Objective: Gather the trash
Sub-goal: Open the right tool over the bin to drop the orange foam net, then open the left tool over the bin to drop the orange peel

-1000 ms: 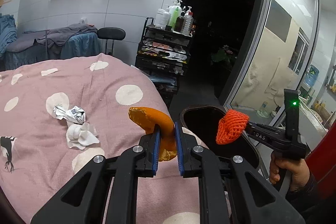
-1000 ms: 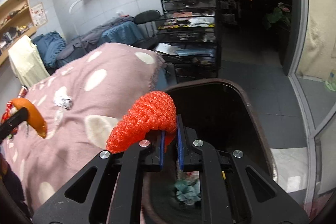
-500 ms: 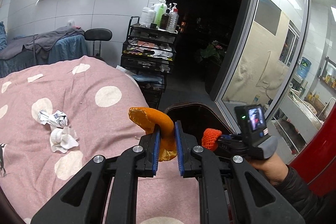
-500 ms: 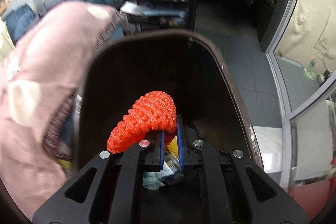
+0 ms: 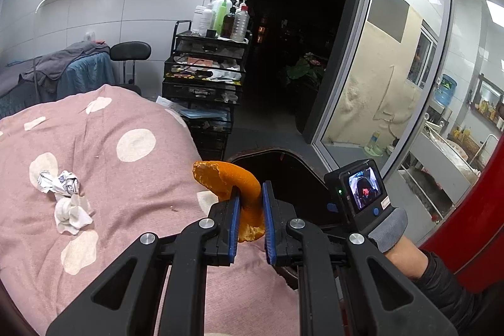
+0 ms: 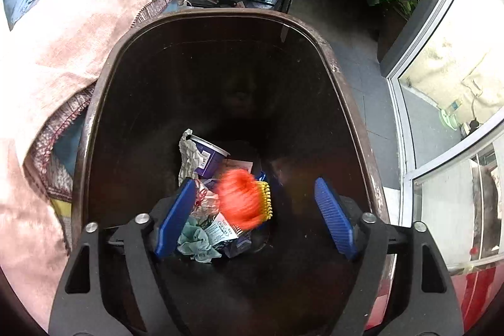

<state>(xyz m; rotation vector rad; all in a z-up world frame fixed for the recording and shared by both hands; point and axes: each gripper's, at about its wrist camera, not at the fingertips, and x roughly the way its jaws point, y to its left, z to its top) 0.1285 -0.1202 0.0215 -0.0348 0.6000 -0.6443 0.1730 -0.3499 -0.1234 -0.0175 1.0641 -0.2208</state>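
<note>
My left gripper (image 5: 250, 218) is shut on a curled orange peel (image 5: 233, 185), held above the edge of the pink dotted blanket (image 5: 104, 166). My right gripper (image 6: 252, 216) is open, pointing down into the dark brown trash bin (image 6: 352, 122). The red foam net (image 6: 241, 197) is blurred below the open jaws, dropping onto the trash at the bin's bottom. A crumpled printed paper (image 5: 58, 180) and a white tissue wad (image 5: 71, 211) lie on the blanket at left. The bin's rim (image 5: 271, 151) shows in the left wrist view, with the right gripper's camera body (image 5: 359, 189) over it.
The bin holds a purple cup (image 6: 209, 156), a teal tissue (image 6: 197, 240) and wrappers. A black cart with bottles (image 5: 208, 74) stands behind the bed, a black stool (image 5: 130, 51) beside it. A glass door (image 5: 406, 68) is at right, a red object (image 5: 472, 210) by my right hand.
My right gripper moved over the bin, tilted down and opened, letting go of the red foam net, which now falls inside. My left gripper keeps the orange peel.
</note>
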